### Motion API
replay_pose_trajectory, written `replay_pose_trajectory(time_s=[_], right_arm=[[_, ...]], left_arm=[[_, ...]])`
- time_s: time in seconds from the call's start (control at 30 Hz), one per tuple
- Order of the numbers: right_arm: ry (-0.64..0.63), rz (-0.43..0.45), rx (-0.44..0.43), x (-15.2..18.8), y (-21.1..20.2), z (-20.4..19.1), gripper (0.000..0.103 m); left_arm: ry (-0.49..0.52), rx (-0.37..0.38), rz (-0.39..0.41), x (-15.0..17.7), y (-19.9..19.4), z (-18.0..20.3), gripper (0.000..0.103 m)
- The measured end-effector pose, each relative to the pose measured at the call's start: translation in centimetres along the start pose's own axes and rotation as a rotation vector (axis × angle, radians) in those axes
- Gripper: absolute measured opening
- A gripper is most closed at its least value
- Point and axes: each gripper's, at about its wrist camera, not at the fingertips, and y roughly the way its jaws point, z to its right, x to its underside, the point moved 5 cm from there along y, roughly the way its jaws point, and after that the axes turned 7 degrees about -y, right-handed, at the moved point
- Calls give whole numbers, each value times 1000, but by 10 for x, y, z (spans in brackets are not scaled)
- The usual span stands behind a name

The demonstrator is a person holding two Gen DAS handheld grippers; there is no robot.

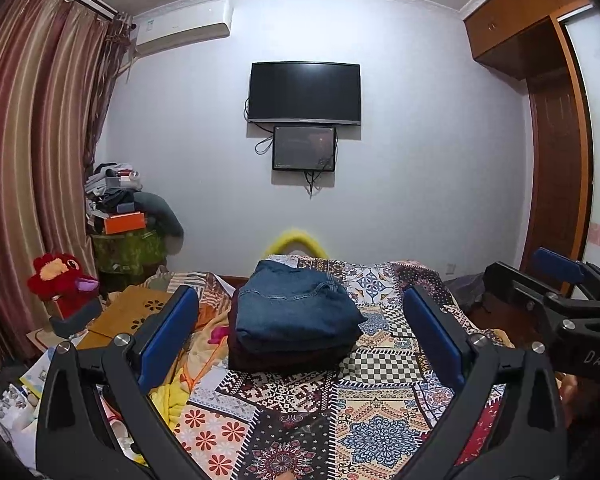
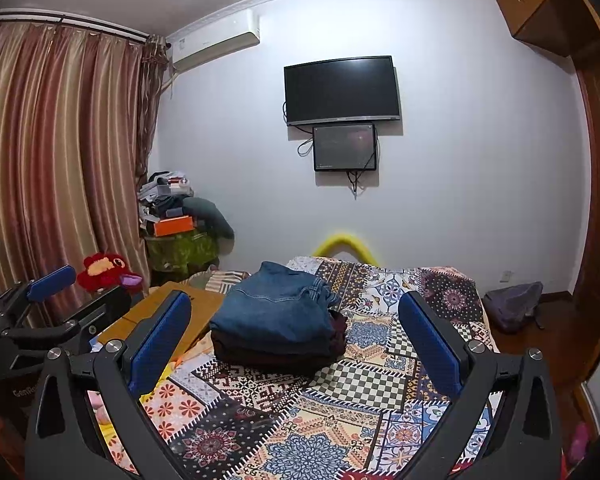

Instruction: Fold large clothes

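Folded blue jeans (image 1: 296, 306) lie on top of a folded dark maroon garment (image 1: 284, 354) in a neat stack on the patchwork bedspread (image 1: 380, 400). The stack also shows in the right wrist view (image 2: 276, 314). My left gripper (image 1: 300, 316) is open and empty, held above the bed in front of the stack. My right gripper (image 2: 296, 320) is open and empty too, at a similar distance from the stack. The right gripper shows at the right edge of the left wrist view (image 1: 556, 280), and the left gripper shows at the left edge of the right wrist view (image 2: 52, 300).
A red plush toy (image 1: 62, 276) and a wooden board (image 1: 128, 312) lie left of the bed. A cluttered pile (image 1: 120, 216) stands in the corner by the curtain (image 1: 28, 160). A TV (image 1: 304, 92) hangs on the far wall. A dark bag (image 2: 514, 304) sits on the floor at right.
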Motion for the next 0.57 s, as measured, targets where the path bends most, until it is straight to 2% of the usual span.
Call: replay_pose_trajectory(time_s=[0.57], right_arm=[[16,-9,10,1,0,3,103]], left_arm=[[-5,-4,0,2,2,-1,103]])
